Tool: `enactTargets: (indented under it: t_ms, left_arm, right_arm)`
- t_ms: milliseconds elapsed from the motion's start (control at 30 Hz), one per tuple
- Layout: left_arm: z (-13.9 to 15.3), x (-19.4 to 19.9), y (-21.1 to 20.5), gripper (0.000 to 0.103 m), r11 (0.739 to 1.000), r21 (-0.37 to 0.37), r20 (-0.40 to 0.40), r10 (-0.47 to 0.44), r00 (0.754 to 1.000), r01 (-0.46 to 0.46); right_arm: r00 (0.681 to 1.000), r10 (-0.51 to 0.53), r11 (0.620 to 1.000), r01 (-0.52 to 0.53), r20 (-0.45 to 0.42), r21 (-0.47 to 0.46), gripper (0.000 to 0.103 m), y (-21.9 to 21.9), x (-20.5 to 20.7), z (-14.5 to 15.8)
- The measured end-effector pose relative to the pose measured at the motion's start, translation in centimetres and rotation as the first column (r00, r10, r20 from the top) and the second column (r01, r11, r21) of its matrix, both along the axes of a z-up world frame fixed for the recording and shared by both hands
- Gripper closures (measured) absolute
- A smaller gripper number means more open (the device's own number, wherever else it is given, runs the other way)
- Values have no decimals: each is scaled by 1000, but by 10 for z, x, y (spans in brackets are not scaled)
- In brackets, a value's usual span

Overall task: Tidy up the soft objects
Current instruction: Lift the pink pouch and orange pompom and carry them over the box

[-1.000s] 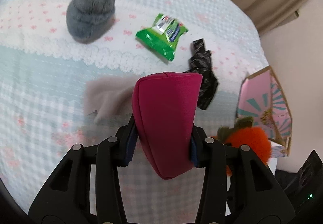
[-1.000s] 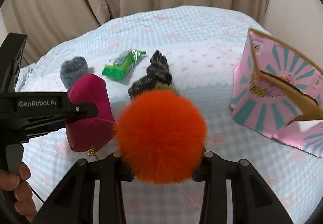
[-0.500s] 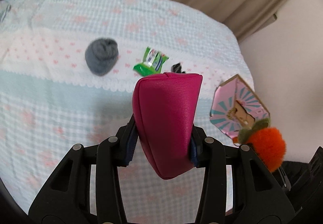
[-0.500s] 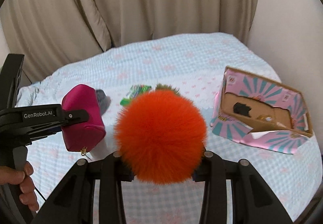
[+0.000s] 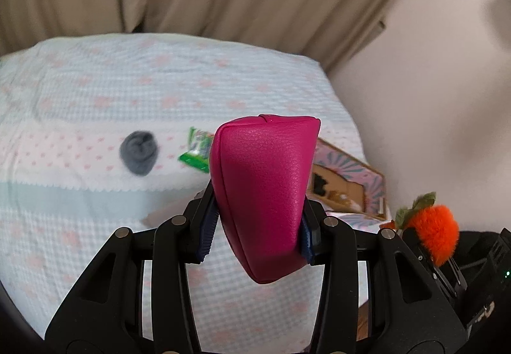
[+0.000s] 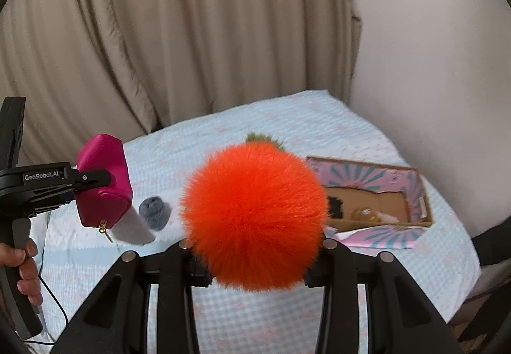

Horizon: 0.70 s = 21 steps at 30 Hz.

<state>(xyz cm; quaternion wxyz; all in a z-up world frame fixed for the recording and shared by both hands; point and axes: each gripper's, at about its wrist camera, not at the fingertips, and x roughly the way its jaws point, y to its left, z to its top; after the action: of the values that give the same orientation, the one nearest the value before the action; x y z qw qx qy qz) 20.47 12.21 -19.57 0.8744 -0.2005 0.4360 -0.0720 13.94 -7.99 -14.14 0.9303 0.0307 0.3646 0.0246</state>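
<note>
L gripper [image 5: 258, 228] is clamping a pink pouch [image 5: 265, 191] btwn both fingers, holding it up above the bed [image 5: 95, 200]; R gripper [image 6: 255, 261] is squeezing an orange pom-pom [image 6: 254, 213] w/ a green leaf top, also held above the bed. A gray ball [image 5: 139, 152] and green packet [image 5: 196, 153] are lying near each other on the bedspread, w/ an open pink box [image 6: 383, 191] sitting toward the wall side.

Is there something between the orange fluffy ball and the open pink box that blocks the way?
Nothing visible does. The right gripper holds the orange pompom in the air, and the bedspread between it and the pink box is bare.
</note>
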Motion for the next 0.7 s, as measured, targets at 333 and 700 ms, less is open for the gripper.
enactTargets:
  t_ms: [333,700]
  left_arm:
    - [40,24,-99,64,990,-18,39,-142,989,142]
    - [37,67,-223,64,976,-13,-4,-216,976,216]
  right_arm:
    - [995,-91,995,92,35,-31,67,-61,-7,42]
    - [994,-111,993,110,-6,-30,67,-157,24,41]
